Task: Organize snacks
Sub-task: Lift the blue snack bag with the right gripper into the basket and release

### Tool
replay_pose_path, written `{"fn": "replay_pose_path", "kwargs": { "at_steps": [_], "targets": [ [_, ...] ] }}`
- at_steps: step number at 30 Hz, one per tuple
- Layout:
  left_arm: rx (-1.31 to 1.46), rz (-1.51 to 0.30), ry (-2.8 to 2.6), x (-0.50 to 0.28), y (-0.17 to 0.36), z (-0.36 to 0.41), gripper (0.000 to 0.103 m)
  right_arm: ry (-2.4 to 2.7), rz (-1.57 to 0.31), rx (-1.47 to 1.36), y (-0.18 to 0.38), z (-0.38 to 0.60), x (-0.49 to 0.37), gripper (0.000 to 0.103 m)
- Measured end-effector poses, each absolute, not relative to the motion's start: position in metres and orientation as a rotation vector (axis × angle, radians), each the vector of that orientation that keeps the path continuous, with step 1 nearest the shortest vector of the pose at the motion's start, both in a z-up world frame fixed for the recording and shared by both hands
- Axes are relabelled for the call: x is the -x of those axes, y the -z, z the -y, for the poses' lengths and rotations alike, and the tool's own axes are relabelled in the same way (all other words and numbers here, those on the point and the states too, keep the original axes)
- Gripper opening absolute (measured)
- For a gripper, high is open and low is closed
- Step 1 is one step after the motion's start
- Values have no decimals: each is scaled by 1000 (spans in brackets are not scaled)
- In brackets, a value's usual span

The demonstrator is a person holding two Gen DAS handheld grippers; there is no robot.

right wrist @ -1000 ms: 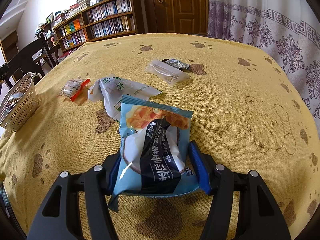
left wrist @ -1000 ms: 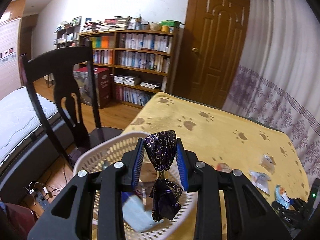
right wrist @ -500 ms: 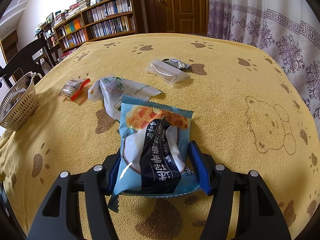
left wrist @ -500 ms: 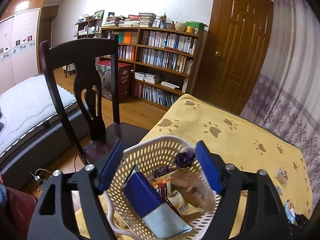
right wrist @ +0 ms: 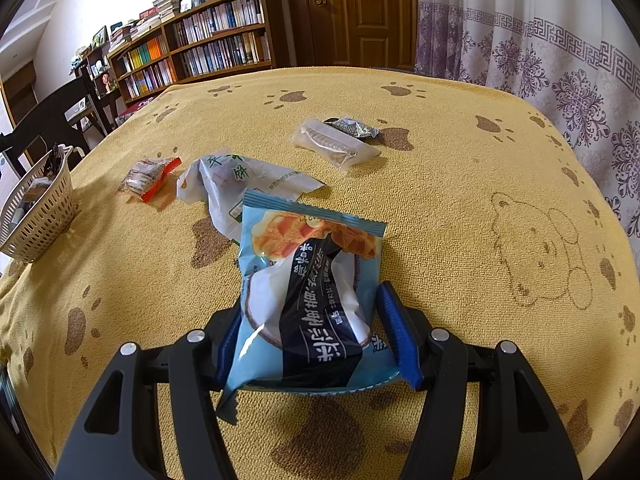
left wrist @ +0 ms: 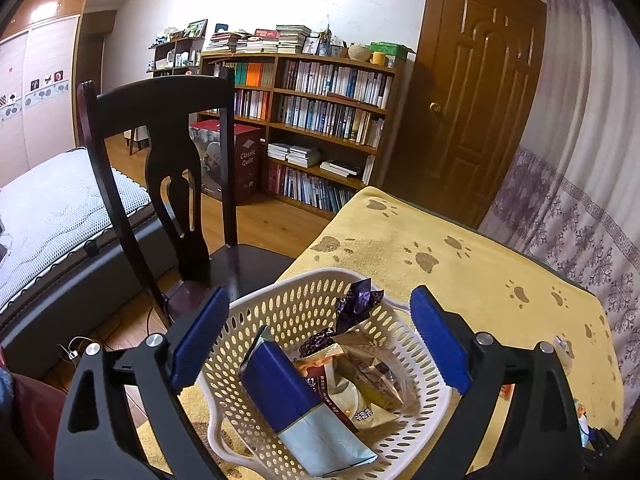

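1. Above the white perforated plastic basket (left wrist: 320, 360), left gripper (left wrist: 320, 340) now gapes wide, empty; its purple foil candy (left wrist: 358, 306) has dropped in, so one snack is sorted.
2. Right gripper (right wrist: 316, 340) stays clamped on the blue waffle packet (right wrist: 308, 300), likely next.
3. Yellow paw-print tablecloth (right wrist: 440, 200) holds four loose snacks; bookshelf (left wrist: 320, 120), dark wooden chair (left wrist: 160, 160) behind.

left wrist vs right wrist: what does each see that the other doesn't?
Left wrist only: the basket's contents, a blue carton and a purple foil candy, framed by the open left hand-held gripper; also a dark chair.
Right wrist only: the right hand-held gripper shut on a blue waffle packet, plus a white packet and a clear packet lying loose.
Both: the white basket, yellow paw-print tablecloth, bookshelf.
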State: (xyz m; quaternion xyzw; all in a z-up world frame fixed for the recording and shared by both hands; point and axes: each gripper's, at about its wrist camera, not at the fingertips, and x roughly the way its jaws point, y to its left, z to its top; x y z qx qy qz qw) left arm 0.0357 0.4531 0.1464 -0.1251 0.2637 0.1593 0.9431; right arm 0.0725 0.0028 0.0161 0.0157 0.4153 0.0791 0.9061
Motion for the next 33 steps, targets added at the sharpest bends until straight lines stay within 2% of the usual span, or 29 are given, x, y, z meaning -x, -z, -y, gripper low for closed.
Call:
{"fn": "replay_pose_path", "kwargs": {
  "at_steps": [23,33],
  "targets": [
    [267,-519,-311,-30,-152,-449,96,-291,-801,-182,-37,-4,-60,57],
    [309,-492,-314,-21,-162,-464,96,-404,-730,-138,-67,-55,-37,57]
  ]
}}
